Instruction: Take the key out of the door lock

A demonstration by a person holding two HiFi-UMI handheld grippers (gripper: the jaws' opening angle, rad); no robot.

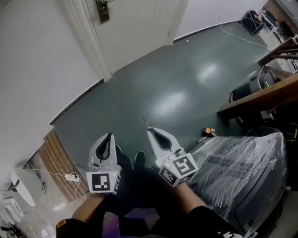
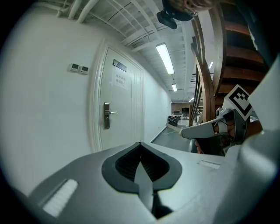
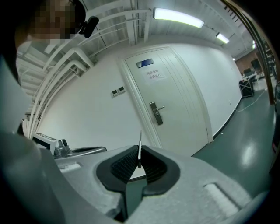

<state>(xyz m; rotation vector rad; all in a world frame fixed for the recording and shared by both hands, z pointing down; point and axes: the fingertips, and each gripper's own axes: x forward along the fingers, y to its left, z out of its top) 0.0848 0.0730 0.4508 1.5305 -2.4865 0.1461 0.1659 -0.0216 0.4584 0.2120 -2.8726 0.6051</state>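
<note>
The white door [image 1: 135, 32] stands shut at the far side of the floor, and its metal lock plate [image 1: 103, 10] shows at the top edge of the head view. The lock plate [image 3: 156, 113] with its handle also shows in the right gripper view. My right gripper [image 1: 150, 130] is shut on a thin key [image 3: 140, 140], which sticks out edge-on from the jaw tips, well away from the door. My left gripper [image 1: 110, 135] hangs beside it, shut with nothing between its jaws. From the left gripper view, the lock plate [image 2: 106, 116] is far ahead.
A plastic-wrapped bulky object [image 1: 242, 162] sits close on the right under a wooden stair rail [image 1: 260, 100]. A slatted wooden panel [image 1: 58, 160] and a white cable plug [image 1: 71, 176] lie at the left wall. Dark green floor [image 1: 177, 88] stretches up to the door.
</note>
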